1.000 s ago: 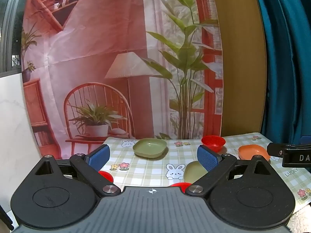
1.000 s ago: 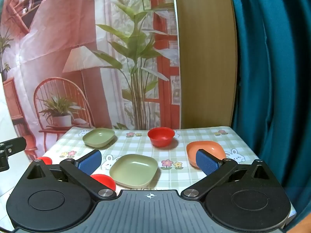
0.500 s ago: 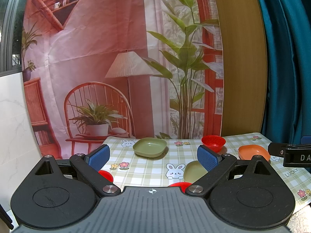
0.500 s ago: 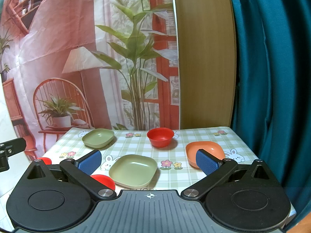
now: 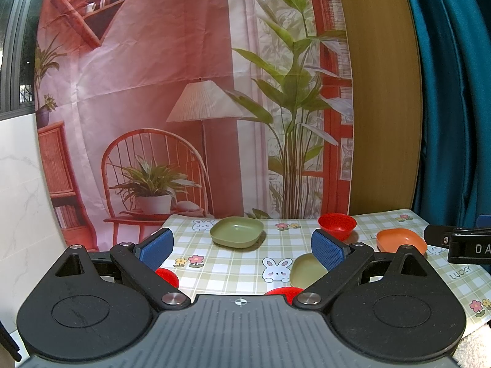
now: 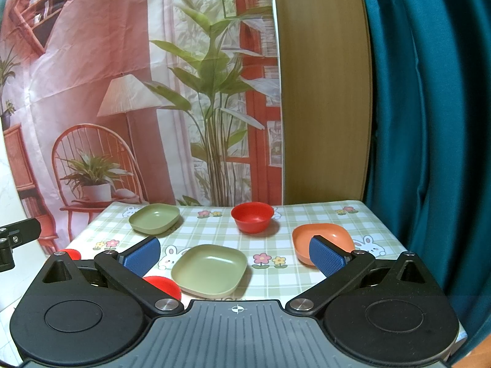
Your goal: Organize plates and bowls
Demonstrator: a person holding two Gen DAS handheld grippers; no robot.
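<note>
On the checked tablecloth [image 6: 276, 245] lie two green square plates, one near [image 6: 209, 269] and one far left [image 6: 154, 218]. A red bowl [image 6: 252, 216] stands at the back and an orange square bowl [image 6: 322, 239] at the right. Two red pieces [image 6: 162, 285] [image 6: 69, 254] peek out at the near left. My right gripper [image 6: 234, 256] hangs open over the near green plate, empty. My left gripper [image 5: 242, 250] is open too, above the cloth, with the far green plate [image 5: 237, 232], red bowl [image 5: 337, 225] and orange bowl [image 5: 401, 240] beyond it.
A printed backdrop [image 6: 138, 92] hangs behind the table, with a wooden panel [image 6: 322, 92] and a teal curtain [image 6: 429, 122] to the right. The right gripper's tip [image 5: 460, 243] shows at the right edge of the left wrist view. White wall stands at the left.
Both grippers have drifted very slightly; the dishes have not moved and both grippers stay open.
</note>
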